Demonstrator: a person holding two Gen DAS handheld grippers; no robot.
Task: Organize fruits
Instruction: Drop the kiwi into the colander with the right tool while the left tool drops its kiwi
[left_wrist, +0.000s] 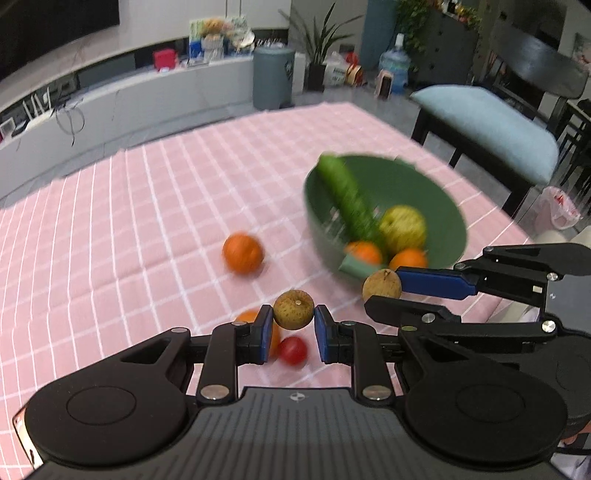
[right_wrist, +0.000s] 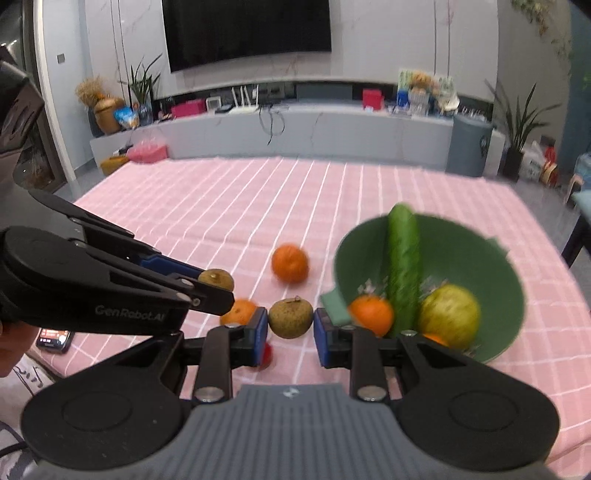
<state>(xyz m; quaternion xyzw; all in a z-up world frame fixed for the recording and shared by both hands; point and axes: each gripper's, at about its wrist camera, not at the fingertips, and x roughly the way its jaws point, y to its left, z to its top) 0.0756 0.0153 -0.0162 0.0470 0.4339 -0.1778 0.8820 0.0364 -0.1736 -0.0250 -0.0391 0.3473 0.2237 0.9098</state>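
Each gripper pinches a small brown fruit: the left gripper (left_wrist: 293, 328) clamps one brown fruit (left_wrist: 293, 309), and the right gripper (right_wrist: 290, 330) clamps another (right_wrist: 290, 318). The green bowl (left_wrist: 436, 184) lies ahead and to the right of both. Both grips should probably hold until each fruit hangs over the rim, then release low so the fruit lands gently.

The left tool (left_wrist: 293, 314) grips a small brown fruit (left_wrist: 293, 309) above the pink checked cloth (left_wrist: 147, 221), near a green bowl (left_wrist: 436, 192).
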